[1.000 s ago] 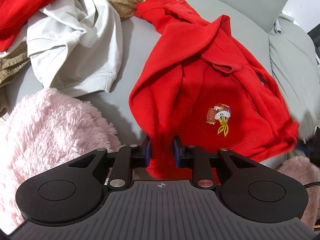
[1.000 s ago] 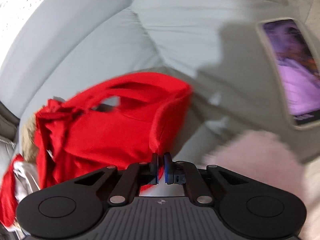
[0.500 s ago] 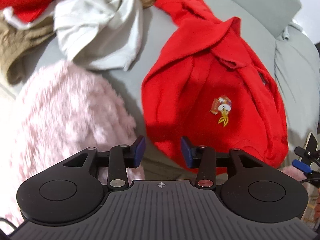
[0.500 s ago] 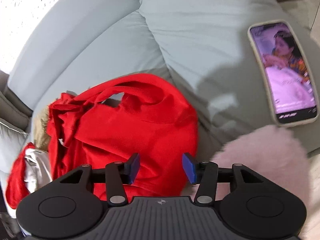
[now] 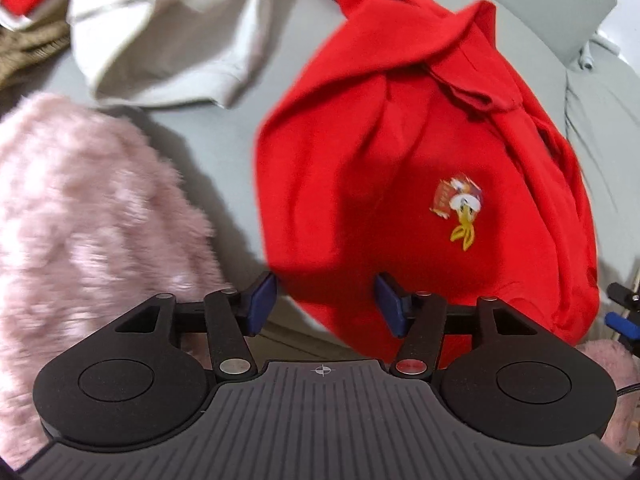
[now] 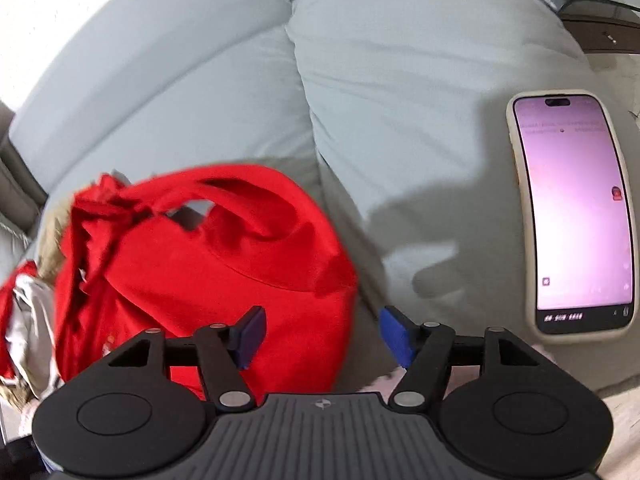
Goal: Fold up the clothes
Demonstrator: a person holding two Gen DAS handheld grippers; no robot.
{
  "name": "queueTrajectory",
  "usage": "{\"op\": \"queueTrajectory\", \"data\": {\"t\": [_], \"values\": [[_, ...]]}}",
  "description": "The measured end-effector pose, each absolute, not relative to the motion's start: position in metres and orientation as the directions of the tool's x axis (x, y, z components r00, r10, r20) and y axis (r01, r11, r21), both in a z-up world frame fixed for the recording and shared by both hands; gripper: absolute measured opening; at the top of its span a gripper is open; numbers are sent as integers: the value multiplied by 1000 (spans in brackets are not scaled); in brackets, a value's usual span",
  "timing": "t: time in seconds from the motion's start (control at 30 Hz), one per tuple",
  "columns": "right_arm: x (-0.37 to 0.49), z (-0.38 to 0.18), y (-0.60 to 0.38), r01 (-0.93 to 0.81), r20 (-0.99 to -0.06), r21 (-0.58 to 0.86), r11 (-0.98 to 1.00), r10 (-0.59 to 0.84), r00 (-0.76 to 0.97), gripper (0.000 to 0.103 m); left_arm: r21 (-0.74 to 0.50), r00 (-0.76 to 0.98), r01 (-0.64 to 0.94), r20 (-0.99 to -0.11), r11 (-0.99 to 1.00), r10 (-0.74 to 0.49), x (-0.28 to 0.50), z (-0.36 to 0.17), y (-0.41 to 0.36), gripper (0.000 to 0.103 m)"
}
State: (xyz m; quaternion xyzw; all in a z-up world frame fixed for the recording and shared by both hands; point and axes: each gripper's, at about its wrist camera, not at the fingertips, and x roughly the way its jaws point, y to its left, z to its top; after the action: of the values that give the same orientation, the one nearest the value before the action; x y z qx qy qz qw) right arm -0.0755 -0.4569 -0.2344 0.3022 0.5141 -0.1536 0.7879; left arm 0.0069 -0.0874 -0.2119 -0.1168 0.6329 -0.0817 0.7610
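Ahead of both pairs of fingers, on the grey sofa cushion (image 6: 400,92), lies the red hoodie (image 5: 420,184), doubled over with its duck badge (image 5: 458,210) facing up. A second ago each gripper pinched its near hem; now the left gripper (image 5: 326,306) and right gripper (image 6: 322,334) both have their jaws opening, the fabric seen between the blue pads but free of them, so the hem has been let go and this fold looks laid. One red sleeve reaches away beyond the left fingers and probably needs tucking in next. A fluffy pink blanket (image 5: 88,216) crowds the left gripper's left side, with a white garment (image 5: 168,32) further out. A lit phone (image 6: 572,216) lies right of the right fingers, clear of the hoodie.
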Motion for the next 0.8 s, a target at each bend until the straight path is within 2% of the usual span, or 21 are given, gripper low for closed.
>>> {"op": "queueTrajectory", "data": {"t": [0.2,0.23,0.3,0.47,0.53,0.57,0.6,0.63,0.67,0.73,0.77,0.8], "values": [[-72,-263,-472,519,-886,399,756,172,430,63,-331,198,-73,-929,941,-312,9,-213,-82,61],[-72,-268,-472,516,-885,402,757,177,430,58,-337,202,-80,-927,938,-316,9,-213,-81,61],[-69,-271,-469,508,-888,402,762,191,417,35,-360,217,-116,-919,926,-330,8,-216,-78,61],[-62,-270,-457,456,-891,402,794,223,396,36,-373,228,-146,-914,916,-336,6,-217,-76,59],[-62,-270,-458,458,-889,405,792,224,398,36,-363,225,-142,-918,921,-327,3,-213,-77,51],[-63,-270,-458,458,-887,409,789,225,403,36,-369,223,-159,-917,916,-331,2,-208,-75,37],[-64,-269,-459,457,-882,418,785,228,413,36,-377,222,-173,-915,910,-337,0,-203,-73,18],[-65,-268,-459,457,-878,423,783,230,419,36,-403,225,-179,-905,897,-362,-1,-200,-70,12],[-66,-268,-460,457,-875,429,779,232,426,36,-462,236,-183,-878,868,-418,-2,-193,-65,13],[-68,-267,-461,457,-866,442,772,235,442,36,-486,251,-188,-864,853,-437,-2,-185,-60,16],[-68,-267,-461,457,-865,444,771,235,444,36,-495,255,-193,-859,847,-444,0,-181,-56,24],[-67,-267,-461,457,-864,445,770,235,446,37,-477,246,-200,-870,856,-428,0,-182,-54,40]]}}
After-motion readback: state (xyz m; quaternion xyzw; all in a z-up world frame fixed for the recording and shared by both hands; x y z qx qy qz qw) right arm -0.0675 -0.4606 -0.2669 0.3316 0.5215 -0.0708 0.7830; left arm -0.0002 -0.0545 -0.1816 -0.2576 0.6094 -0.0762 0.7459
